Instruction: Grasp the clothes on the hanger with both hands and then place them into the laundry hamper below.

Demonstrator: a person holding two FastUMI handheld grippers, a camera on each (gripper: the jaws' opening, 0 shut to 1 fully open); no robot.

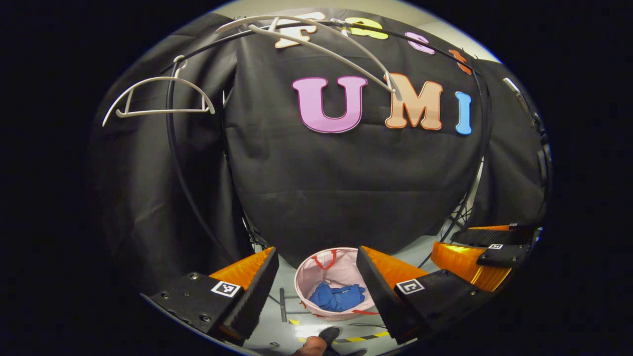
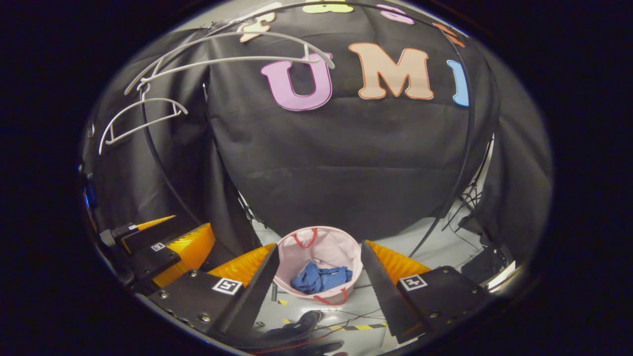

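Open jaws, clothes [image 1: 337, 296] half-hidden in hamper [image 1: 307, 277]

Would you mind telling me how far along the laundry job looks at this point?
Done, it seems: the blue clothes lie in the pink hamper, and the hangers are bare. In hand: nothing; the left gripper and the right gripper are open above the hamper. Left: nothing visible.

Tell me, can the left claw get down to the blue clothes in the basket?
Probably yes. The left claw is open and holds nothing, the blue clothes lie uncovered in the open-topped pink basket below, and nothing sits between them.
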